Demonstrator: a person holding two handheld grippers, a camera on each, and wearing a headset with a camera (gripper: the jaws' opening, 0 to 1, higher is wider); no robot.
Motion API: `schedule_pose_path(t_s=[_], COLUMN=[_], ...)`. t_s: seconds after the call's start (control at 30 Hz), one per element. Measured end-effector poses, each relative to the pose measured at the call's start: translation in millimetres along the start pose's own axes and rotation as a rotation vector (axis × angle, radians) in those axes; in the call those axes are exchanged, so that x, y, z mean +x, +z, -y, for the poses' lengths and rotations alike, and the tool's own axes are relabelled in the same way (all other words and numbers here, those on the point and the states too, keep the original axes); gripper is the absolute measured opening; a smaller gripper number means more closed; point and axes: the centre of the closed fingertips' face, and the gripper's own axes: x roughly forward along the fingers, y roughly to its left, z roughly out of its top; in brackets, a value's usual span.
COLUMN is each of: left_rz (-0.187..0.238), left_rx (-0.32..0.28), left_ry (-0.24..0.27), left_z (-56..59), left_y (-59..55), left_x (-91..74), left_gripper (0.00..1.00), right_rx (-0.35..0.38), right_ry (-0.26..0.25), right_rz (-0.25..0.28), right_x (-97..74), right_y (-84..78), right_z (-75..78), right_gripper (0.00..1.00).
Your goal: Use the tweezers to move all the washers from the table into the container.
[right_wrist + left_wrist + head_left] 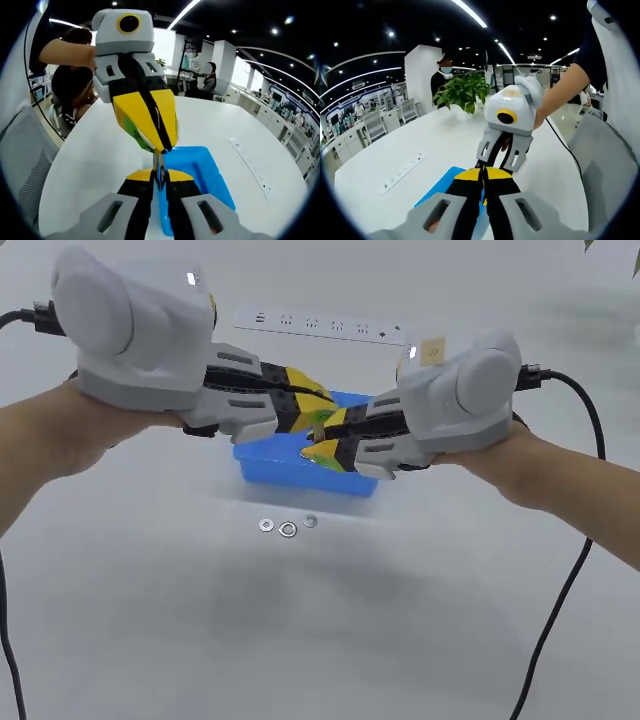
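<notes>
While the two are meeting tip to tip, we're seeing the left gripper & right gripper each pinching shut on the thin metal tweezers btwn them. A blue plastic container is sitting right below the tips. Three small flat washers are lying on the smooth white table just nearside of it, w/ a white power strip beyond.

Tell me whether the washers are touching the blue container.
Apart. The head view shows the three washers lying on the white table, with a strip of bare tabletop between them and the blue container.
</notes>
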Motion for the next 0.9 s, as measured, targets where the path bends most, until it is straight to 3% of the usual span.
schedule_pose_path(t_s=[0.43, 0.9], left_rz=[-0.011, -0.011], left_rx=[0.047, 0.074], left_ry=[0.014, 0.053], left_z=[4.2, -3.9], left_y=[4.6, 8.7], left_x=[0.9, -6.4], left_gripper=[0.05, 0.05], right_rx=[0.058, 0.101], right_ry=[-0.027, -0.071], right_rz=[0.02, 0.024], right_x=[-4.3, -11.3], right_y=[4.2, 2.3], right_z=[-0.8, -1.1], right_gripper=[0.13, 0.26])
